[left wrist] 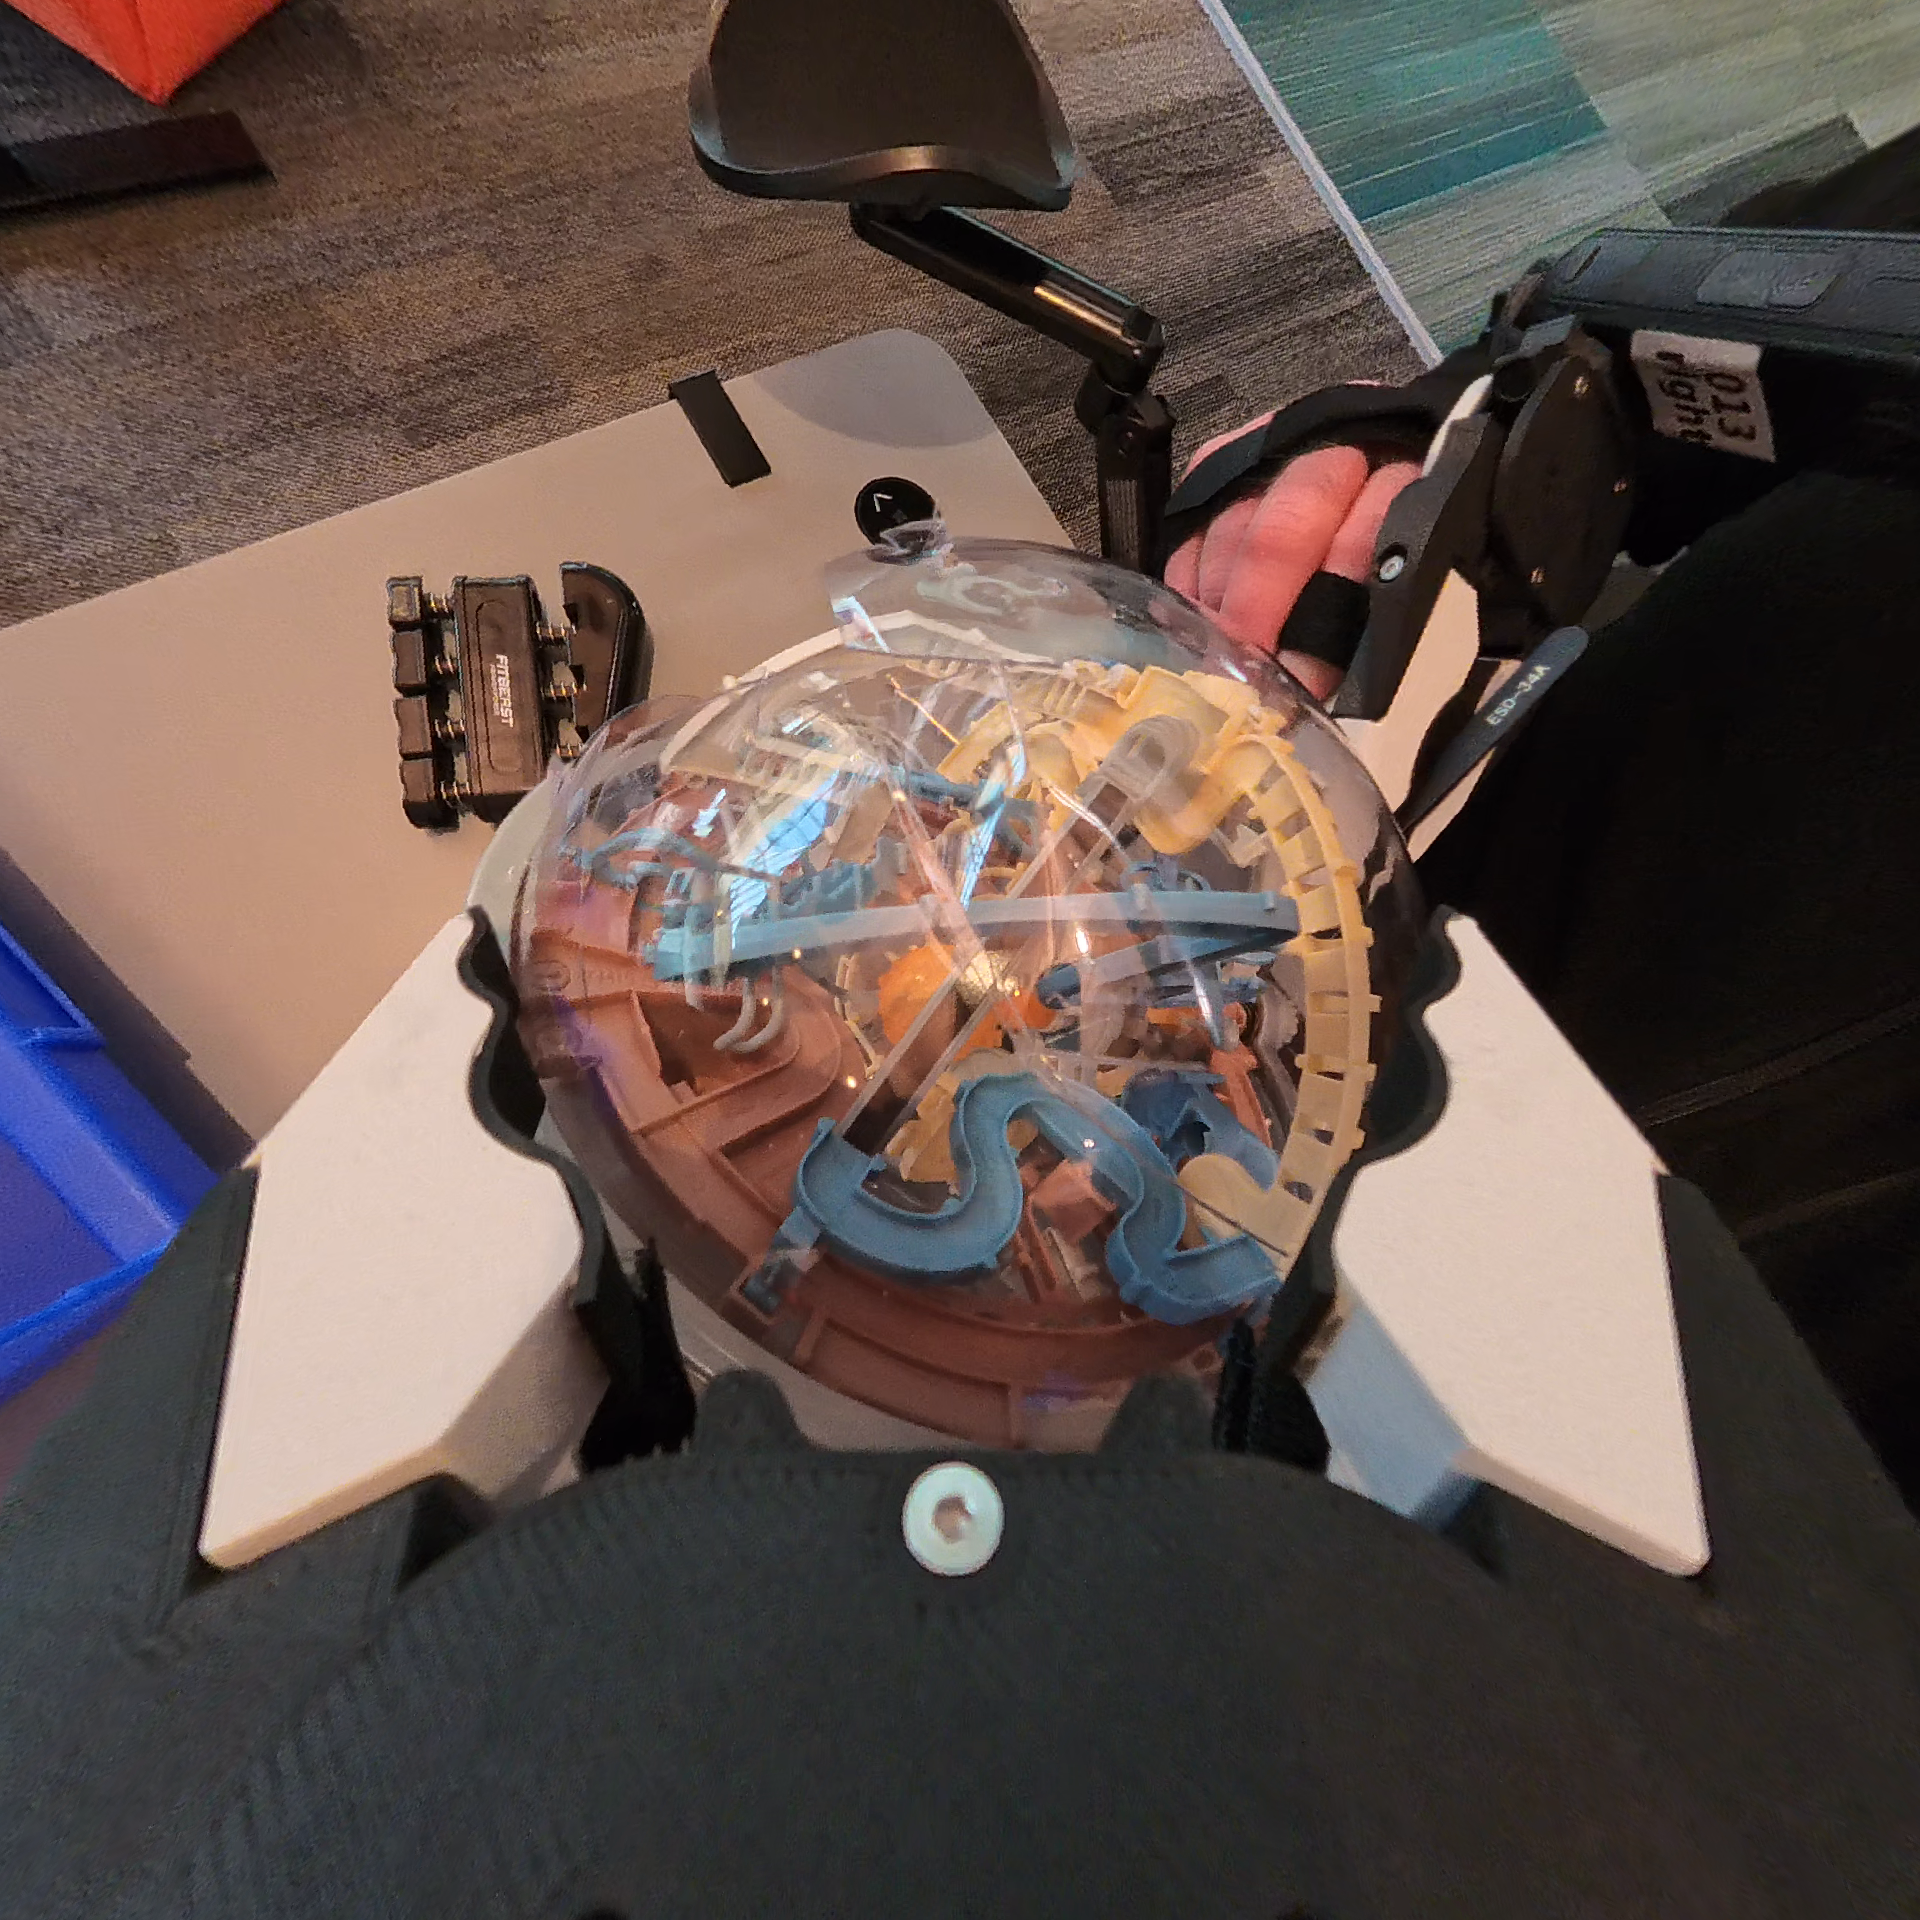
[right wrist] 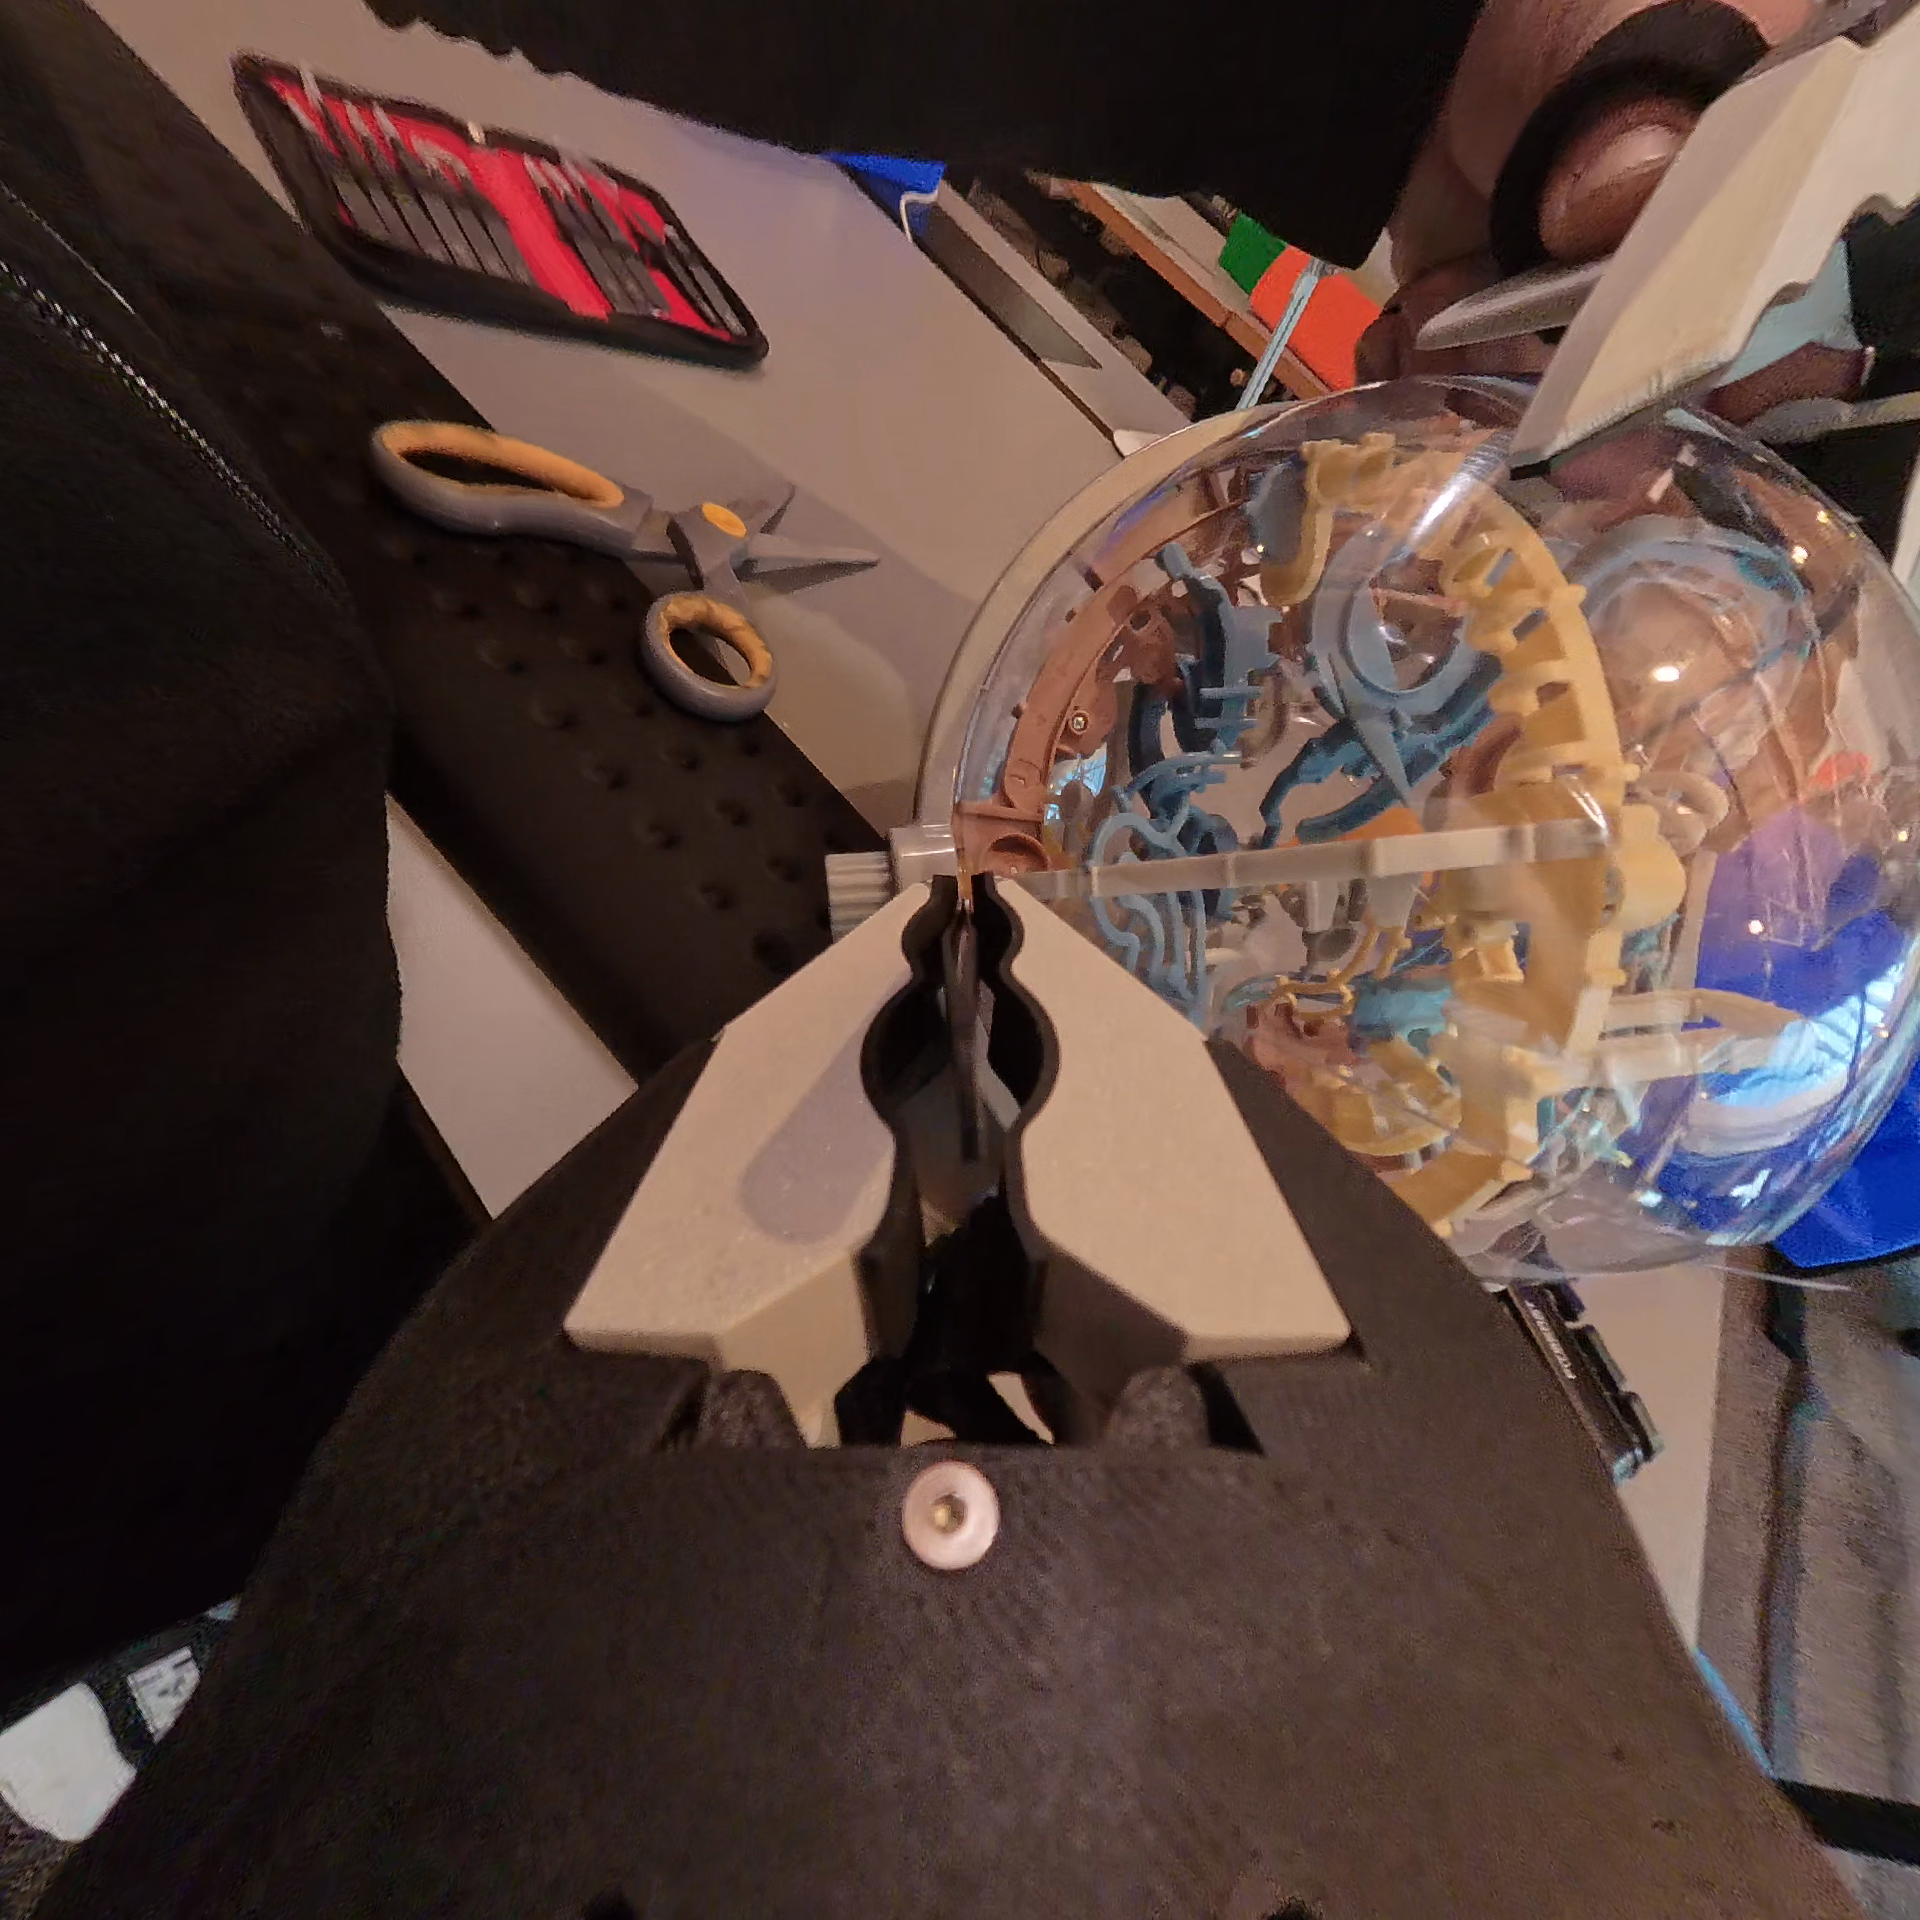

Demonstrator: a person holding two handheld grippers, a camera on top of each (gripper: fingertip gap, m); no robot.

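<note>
A clear plastic maze ball (left wrist: pixel 935 987) with brown, blue and cream tracks inside sits between my left gripper's (left wrist: pixel 961 935) two grey fingers, which are closed on its sides. In the right wrist view the ball (right wrist: pixel 1455 831) is to the right, with a grey ring (right wrist: pixel 987 592) and a small grey knob (right wrist: pixel 857 883) at its edge. My right gripper (right wrist: pixel 964 894) is shut on black tweezers (right wrist: pixel 966 1039). Their tip touches the ball's seam by the brown track. The right gripper and tweezers (left wrist: pixel 1527 707) also show at the ball's far right in the left wrist view.
On the beige table (left wrist: pixel 208 831) lie a black hand-grip trainer (left wrist: pixel 509 686), a black disc (left wrist: pixel 894 509) and a black strip (left wrist: pixel 720 426). A blue bin (left wrist: pixel 62 1143) stands left. Grey-and-yellow scissors (right wrist: pixel 623 561) and a red tool case (right wrist: pixel 499 208) lie behind. Between my left fingertips and the black hand-grip trainer (left wrist: pixel 509 686) there is roughly 15 centimeters.
</note>
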